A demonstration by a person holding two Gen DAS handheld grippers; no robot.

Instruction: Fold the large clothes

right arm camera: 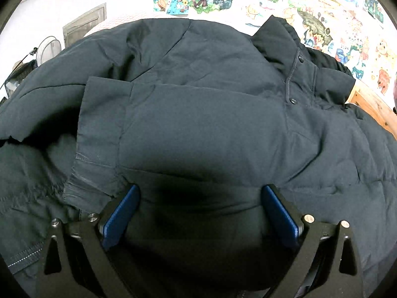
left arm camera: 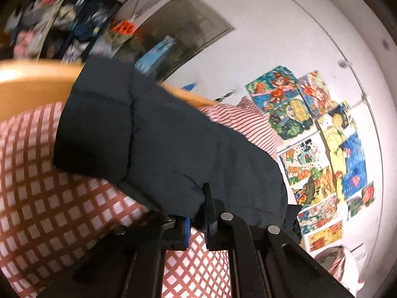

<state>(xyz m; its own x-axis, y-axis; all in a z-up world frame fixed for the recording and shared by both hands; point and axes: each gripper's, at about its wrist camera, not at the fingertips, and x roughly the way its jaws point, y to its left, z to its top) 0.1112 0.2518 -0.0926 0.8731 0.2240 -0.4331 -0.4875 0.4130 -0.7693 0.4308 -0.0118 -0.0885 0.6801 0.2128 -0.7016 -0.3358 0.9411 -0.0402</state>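
Note:
A dark navy padded jacket (right arm camera: 198, 99) fills the right wrist view, spread out with its collar and snap buttons (right arm camera: 295, 79) at the upper right. My right gripper (right arm camera: 201, 196) sits low over the jacket's front with its blue pads (right arm camera: 119, 218) wide apart; cloth lies beneath them and neither pad pinches it. In the left wrist view a thick, sleeve-like part of the jacket (left arm camera: 161, 136) stretches away over the bed. My left gripper (left arm camera: 198, 223) is shut on the near edge of that part, the cloth nipped between its blue pads.
The jacket lies on a red-and-white checked bed cover (left arm camera: 49, 198) with a wooden bed frame (left arm camera: 29, 84) behind. A striped pillow (left arm camera: 243, 121) sits by the wall, which carries several colourful drawings (left arm camera: 322, 149). Cluttered shelves (left arm camera: 62, 19) stand further off.

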